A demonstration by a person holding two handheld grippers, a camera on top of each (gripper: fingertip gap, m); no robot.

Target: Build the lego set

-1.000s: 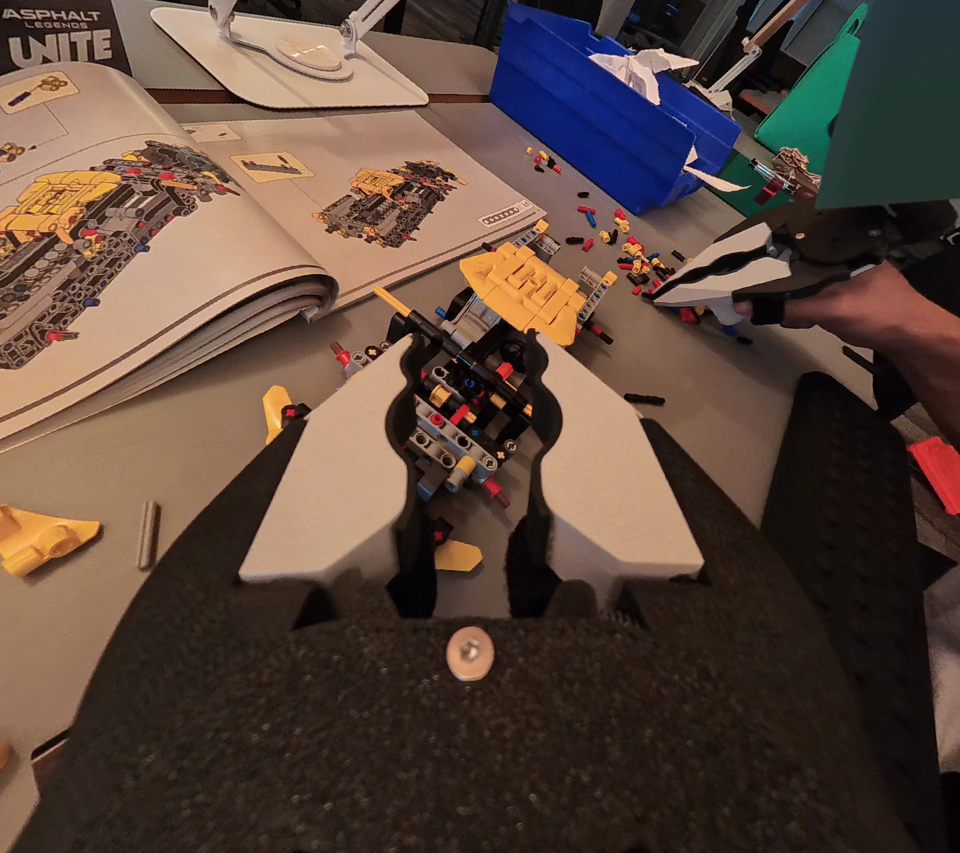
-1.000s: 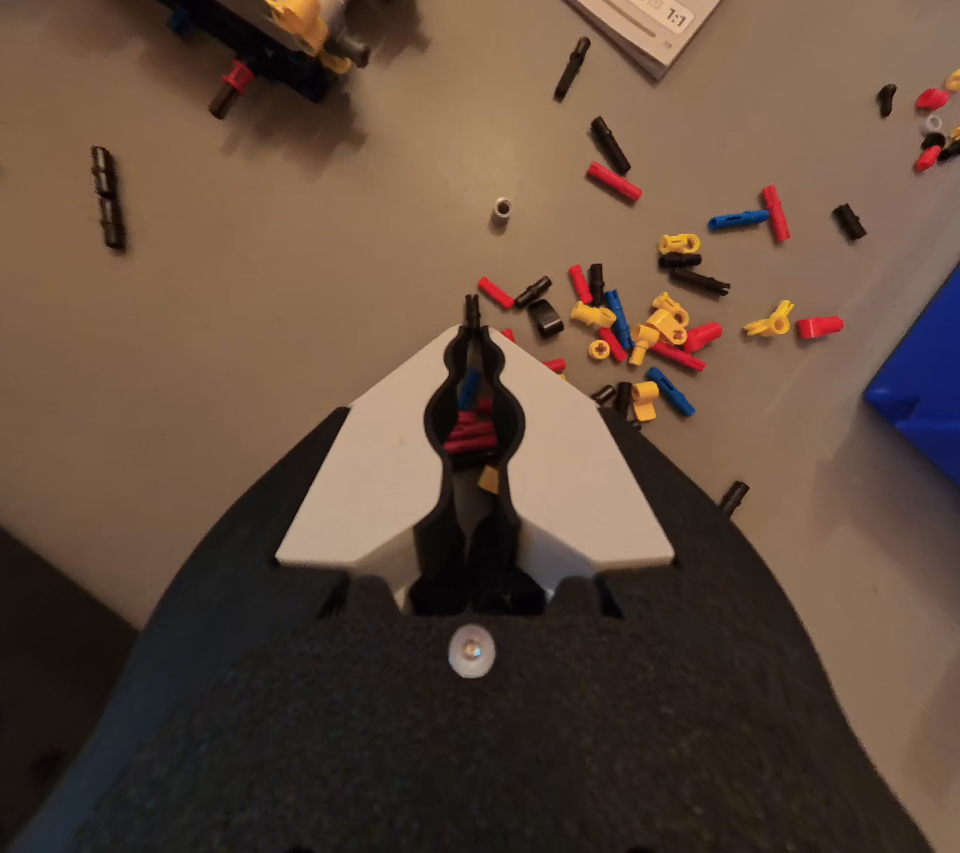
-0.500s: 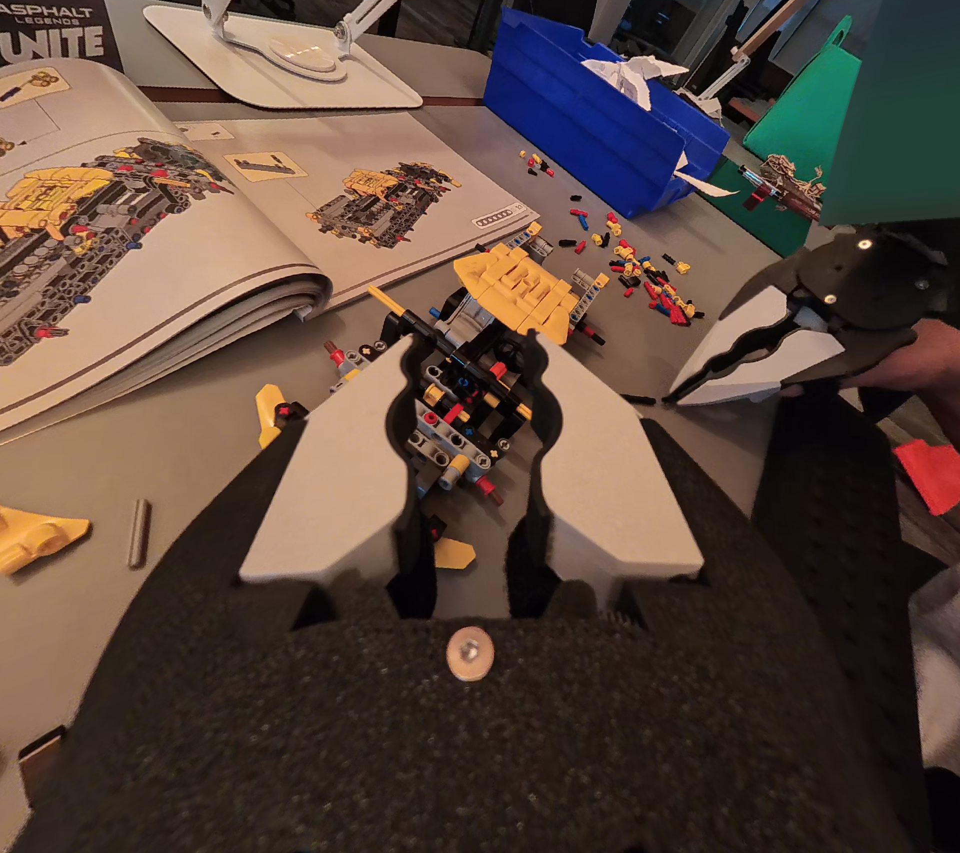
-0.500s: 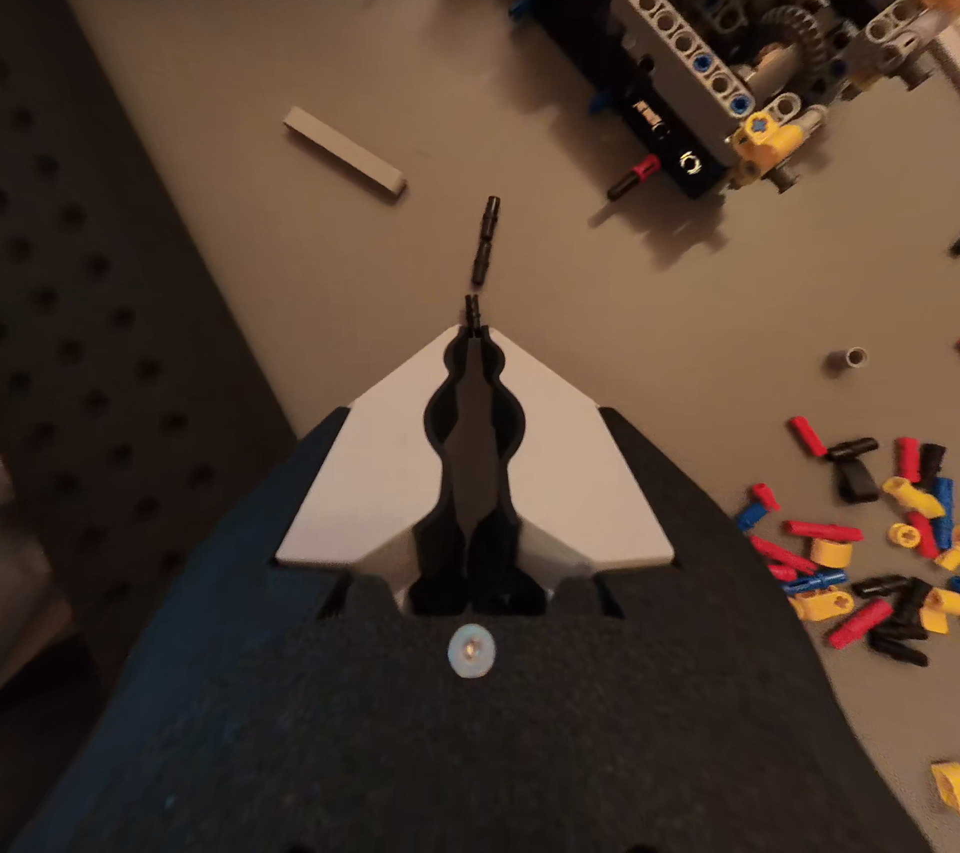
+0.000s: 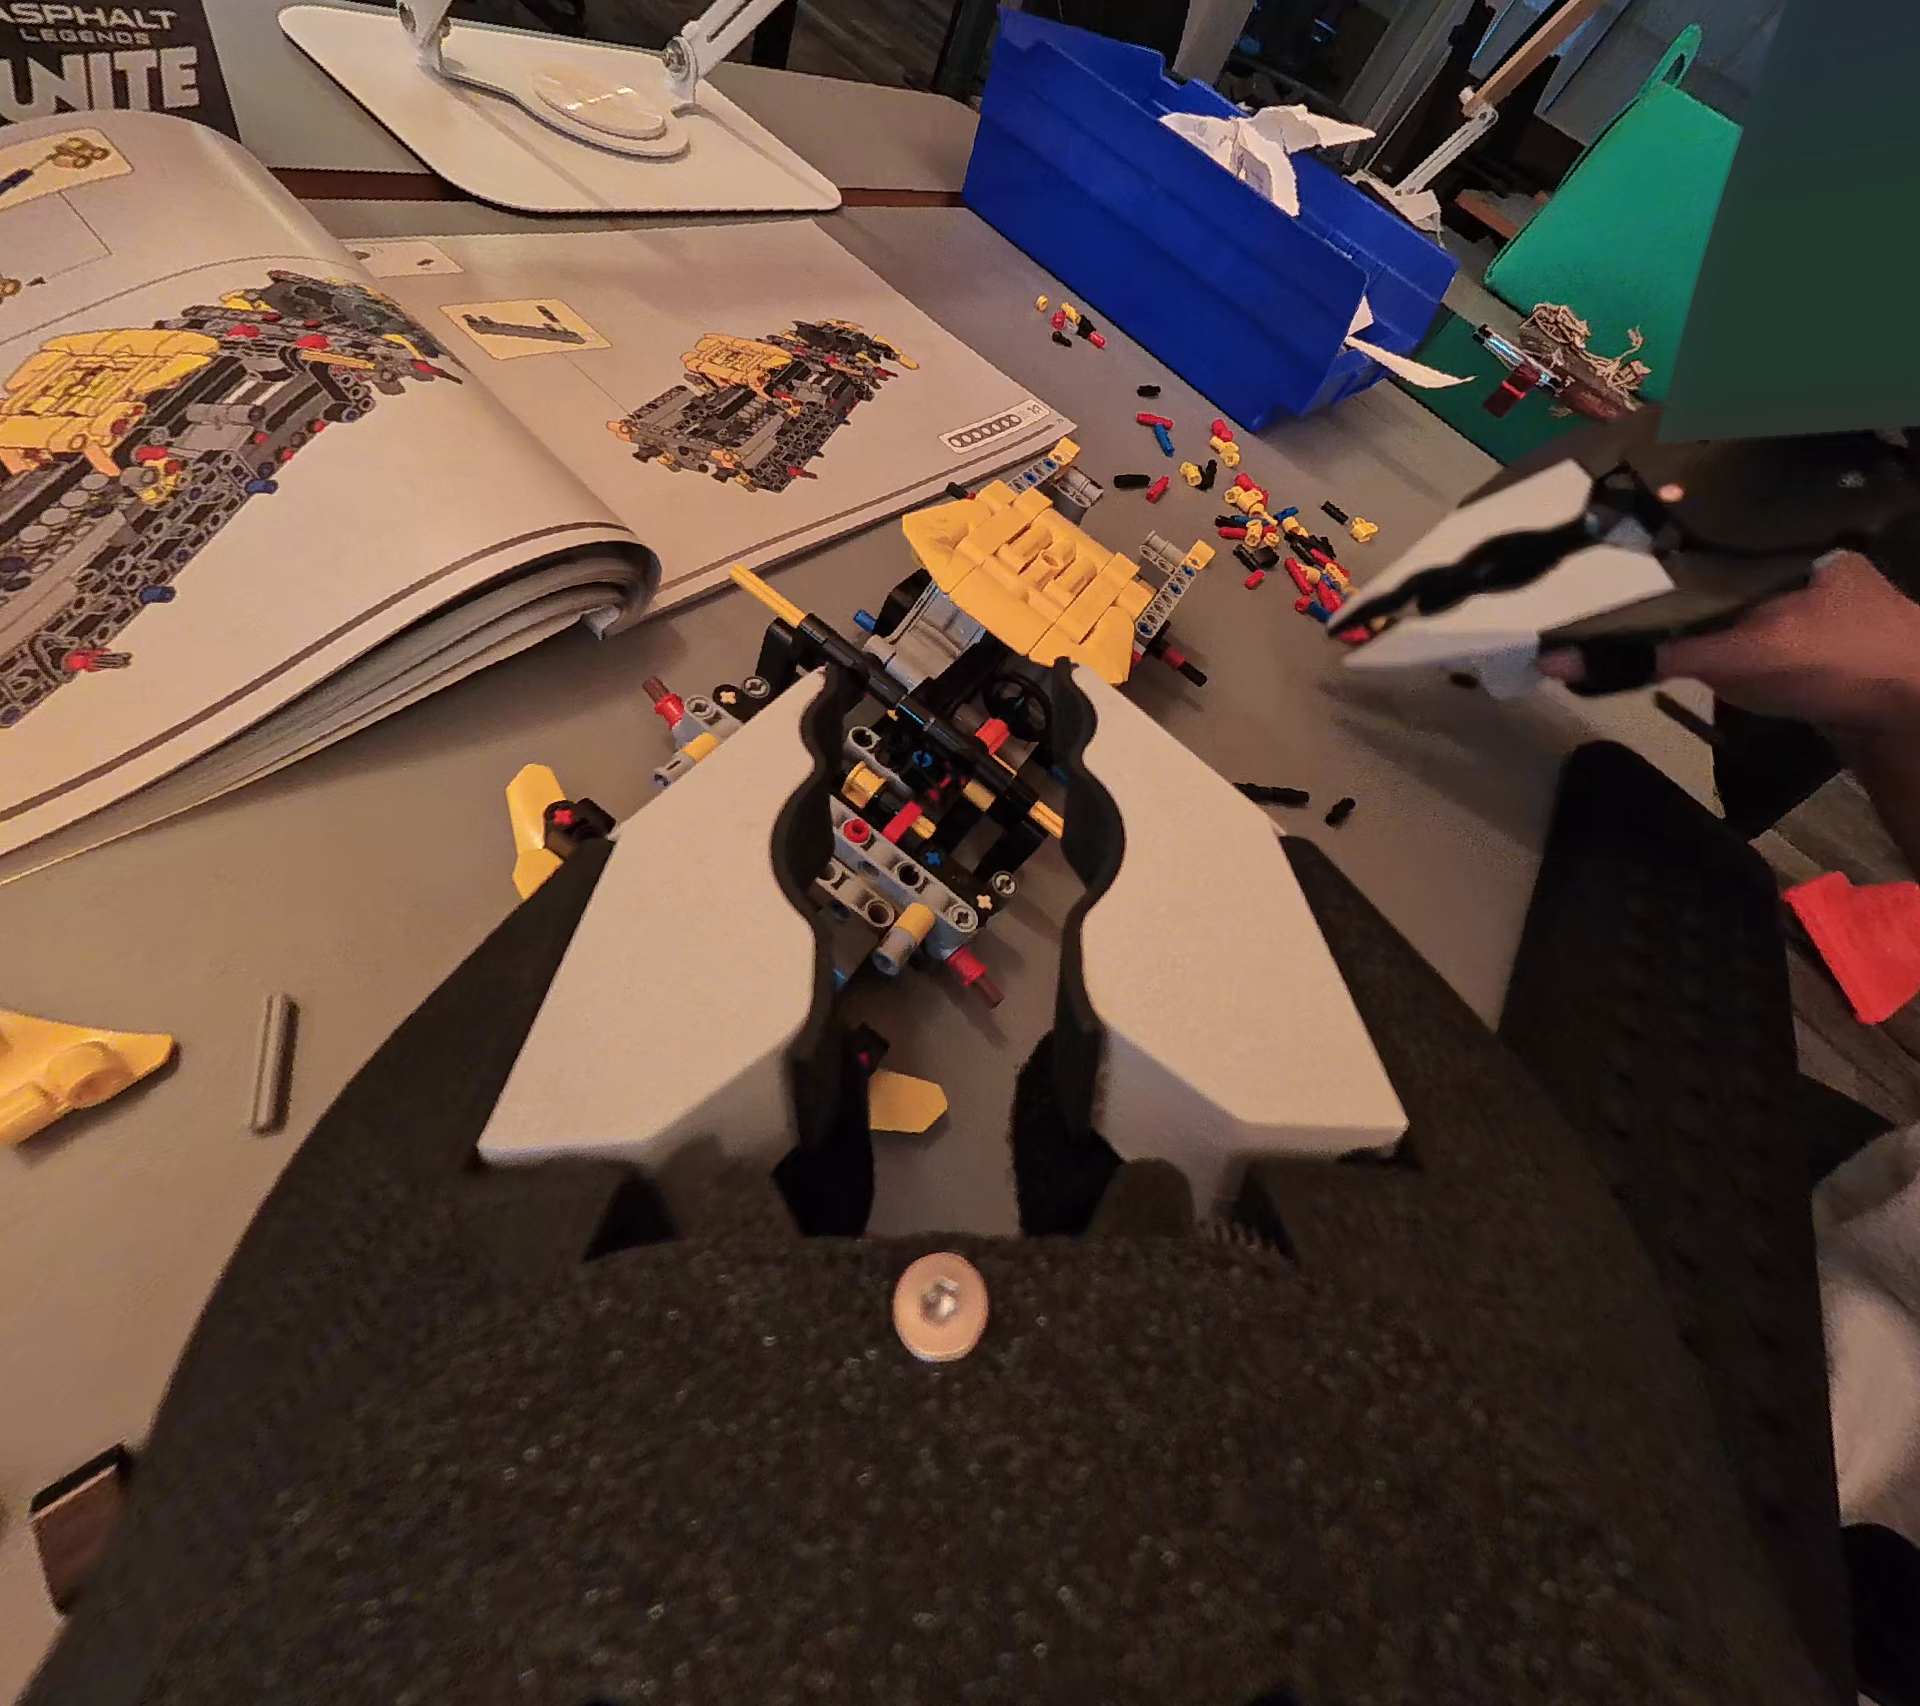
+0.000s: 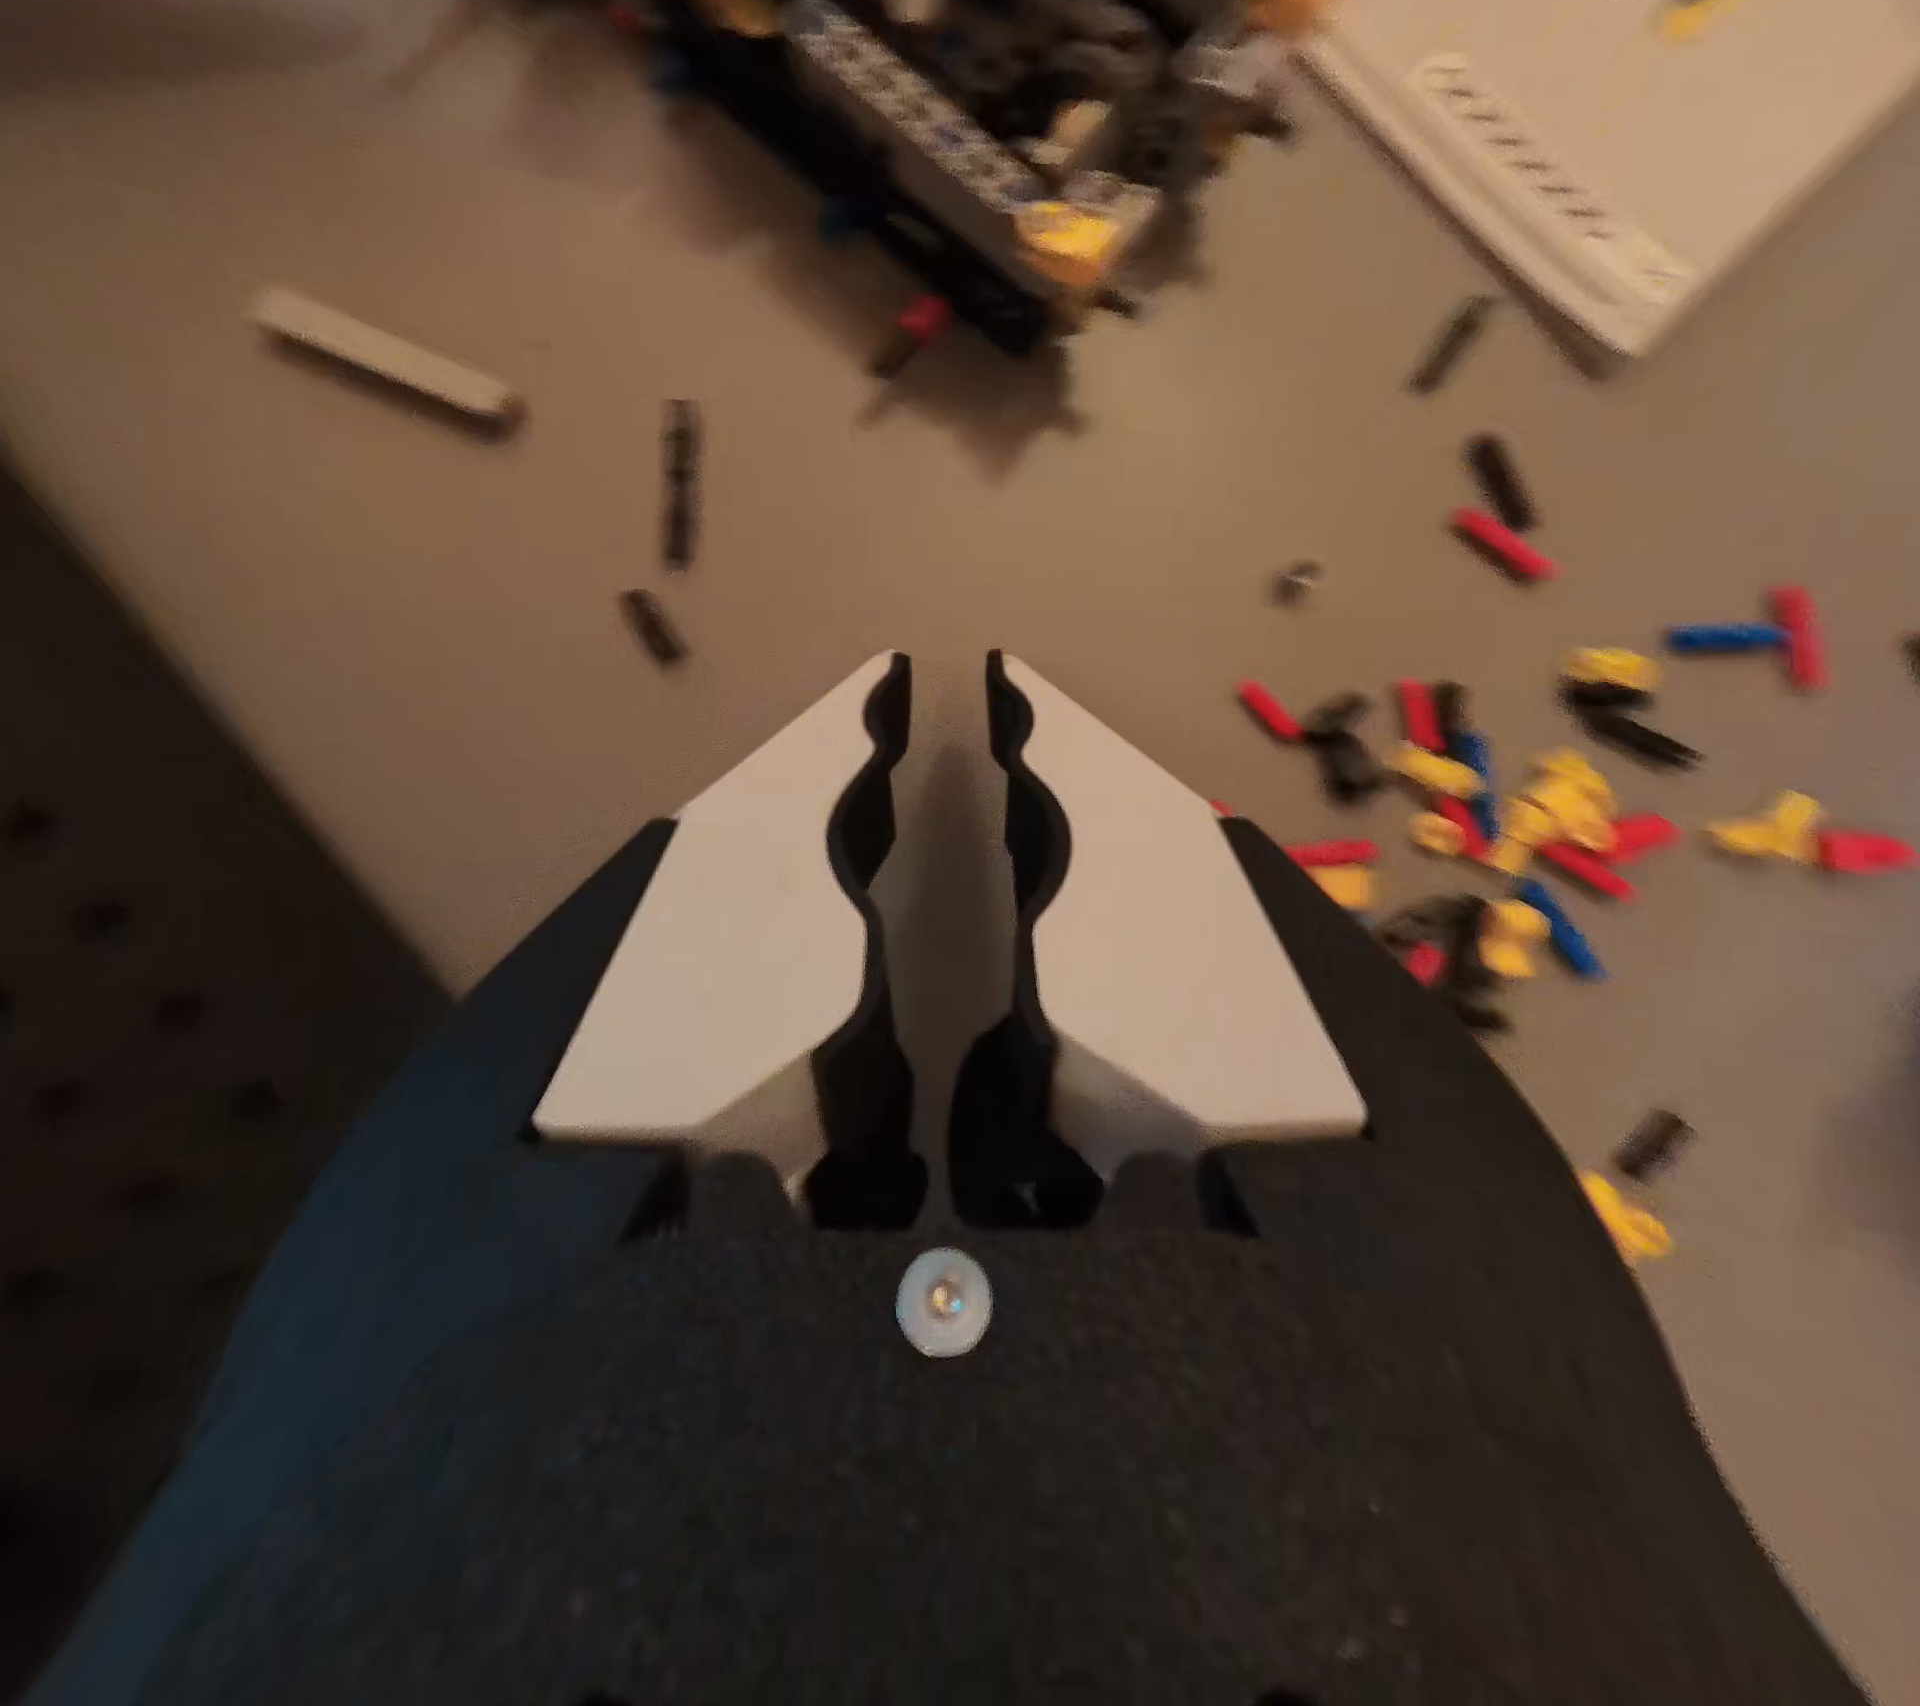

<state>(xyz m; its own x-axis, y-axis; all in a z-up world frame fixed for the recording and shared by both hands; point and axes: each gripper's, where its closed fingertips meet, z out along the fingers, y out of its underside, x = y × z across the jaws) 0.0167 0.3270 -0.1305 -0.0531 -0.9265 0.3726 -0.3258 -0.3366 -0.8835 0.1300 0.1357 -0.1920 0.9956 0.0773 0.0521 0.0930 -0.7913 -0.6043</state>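
A matte grey bench (image 5: 343, 908) is seen in a dim room with blue-lit windows at the back. On it lie an open instruction booklet of glossy printed pages (image 5: 436, 451), a white tilting stand with a flat base (image 5: 582, 129) and a blue plastic bin holding crumpled white paper (image 5: 1174, 243).

The left hand-held gripper (image 5: 940, 690), with pale grey wedge fingers lined in wavy black pads on a grainy black foam body, is angled down over the partly built lego model (image 5: 997, 617). Its jaws are set wide apart around the model's black and grey studded frame; whether the pads touch the frame cannot be told. The model stands just beside the booklet's lower corner, with a yellow blocky panel on its far end and red, blue and yellow pins along its beams.

The right hand-held gripper (image 6: 948, 669) is held low over the bench by a person's hand (image 5: 1766, 648), tilted toward the model from the right. Its jaws stand narrowly apart with nothing between them. This view is blurred by motion.

A scatter of small red, blue, yellow and black pins (image 6: 1507, 804) lies right of its tips. A long black pin (image 6: 678, 480), a short black pin (image 6: 652, 626) and a flat grey bar (image 6: 384, 363) lie left of them, near the bench edge. A yellow curved piece (image 5: 73, 1069) rests at the far left.
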